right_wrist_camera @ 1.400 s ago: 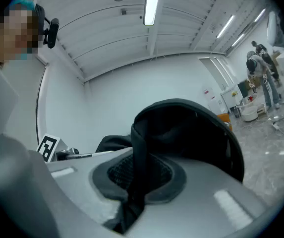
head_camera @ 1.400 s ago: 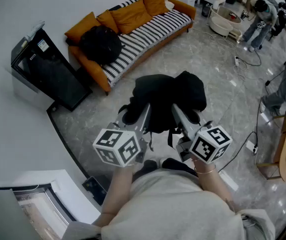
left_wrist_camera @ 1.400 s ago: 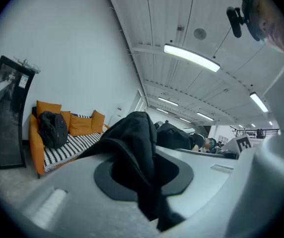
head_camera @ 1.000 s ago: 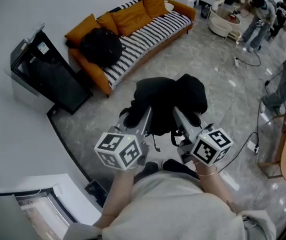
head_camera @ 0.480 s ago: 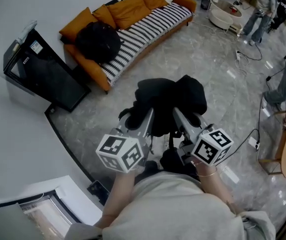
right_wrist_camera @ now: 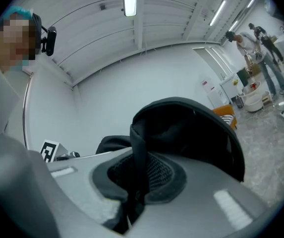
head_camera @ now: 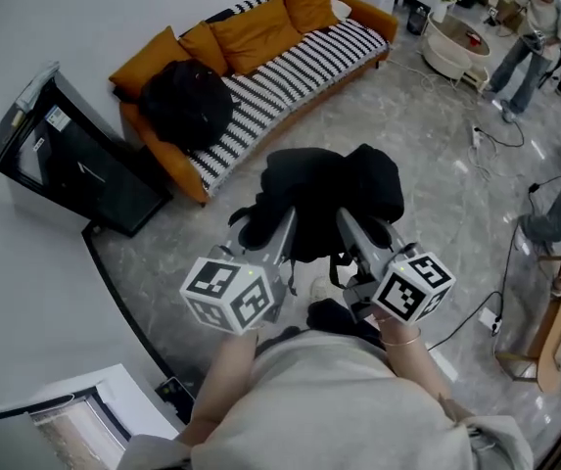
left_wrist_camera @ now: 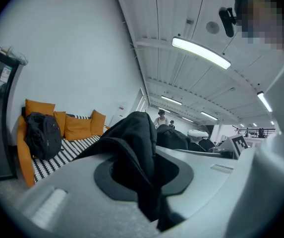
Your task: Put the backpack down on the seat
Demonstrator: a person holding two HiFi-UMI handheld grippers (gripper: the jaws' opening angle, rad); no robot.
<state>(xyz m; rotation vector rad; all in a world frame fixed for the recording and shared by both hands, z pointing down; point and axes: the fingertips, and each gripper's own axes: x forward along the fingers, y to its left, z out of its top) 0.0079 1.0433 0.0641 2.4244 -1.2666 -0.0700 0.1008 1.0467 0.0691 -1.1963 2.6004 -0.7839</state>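
I carry a black backpack point(head_camera: 334, 194) in the air above the marble floor, held by both grippers. My left gripper point(head_camera: 262, 225) is shut on a fold of its black fabric point(left_wrist_camera: 137, 152). My right gripper point(head_camera: 373, 225) is shut on a black strap point(right_wrist_camera: 139, 167) of the same backpack point(right_wrist_camera: 191, 133). The seat is an orange sofa with a black-and-white striped cushion point(head_camera: 290, 71), up ahead against the wall; it shows at the left in the left gripper view as the sofa point(left_wrist_camera: 72, 138).
A second black backpack point(head_camera: 187, 106) lies on the sofa's left end, with orange pillows point(head_camera: 260, 27) behind it. A black cabinet point(head_camera: 74, 160) stands left of the sofa. People point(head_camera: 530, 37) stand at far right near a round tub point(head_camera: 461, 47); cables point(head_camera: 490, 135) cross the floor.
The view has shifted: the sofa and cabinet sit slightly lower and nearer in the head view. Both grippers keep their hold on the backpack unchanged.
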